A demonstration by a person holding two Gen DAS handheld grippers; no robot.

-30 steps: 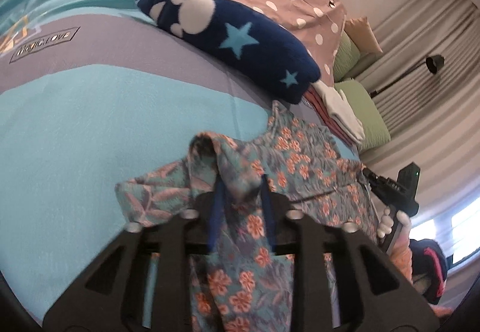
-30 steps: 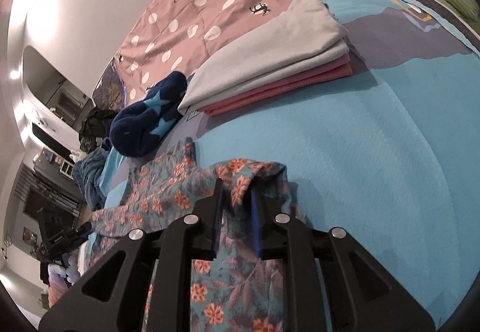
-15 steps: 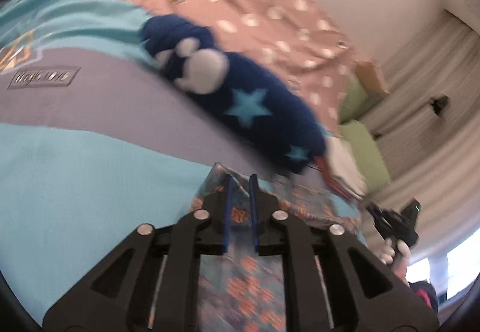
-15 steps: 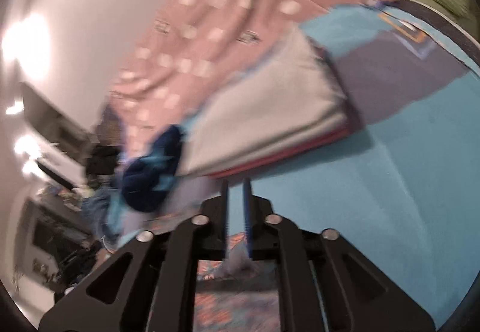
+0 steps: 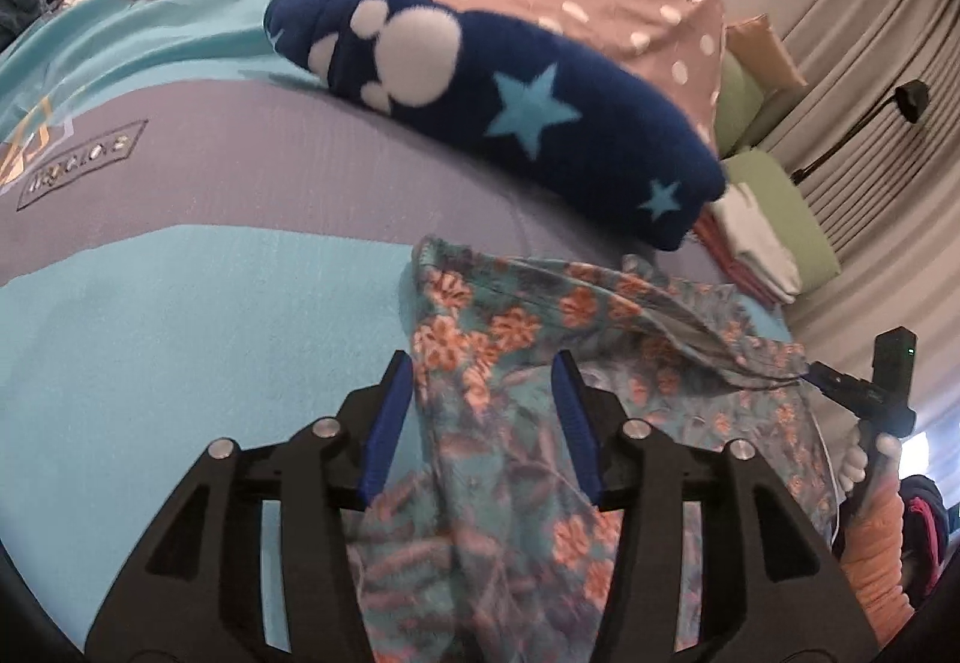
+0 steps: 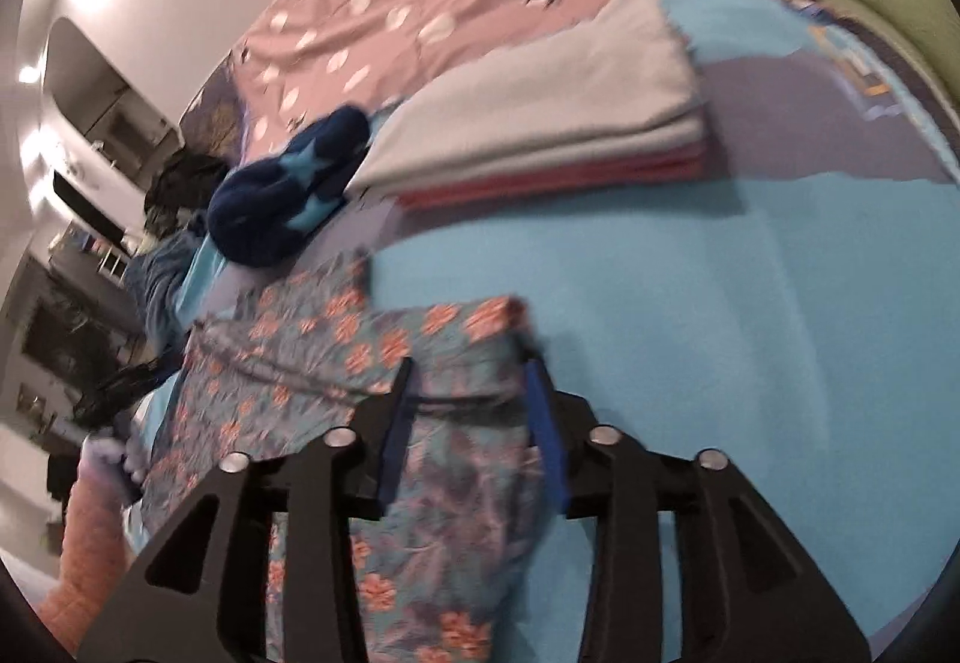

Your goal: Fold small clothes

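Both grippers spread wide over teal floral-print cloth garment (image 5: 510, 339), gripping nothing: left gripper (image 5: 483, 381) above one folded corner, right gripper (image 6: 471, 393) above other. Garment lies on turquoise-and-grey bedspread (image 5: 180, 303), near navy star-patterned fleece bundle (image 5: 510, 105) and folded white-and-pink stack (image 6: 540, 123).

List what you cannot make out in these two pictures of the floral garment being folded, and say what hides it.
- Floral garment: near end cut off by the left view's bottom edge and left gripper.
- Pink clothes: under the grey folded cloth, right view; edges only.
- Label on the bedspread: lettering blurred, left view.
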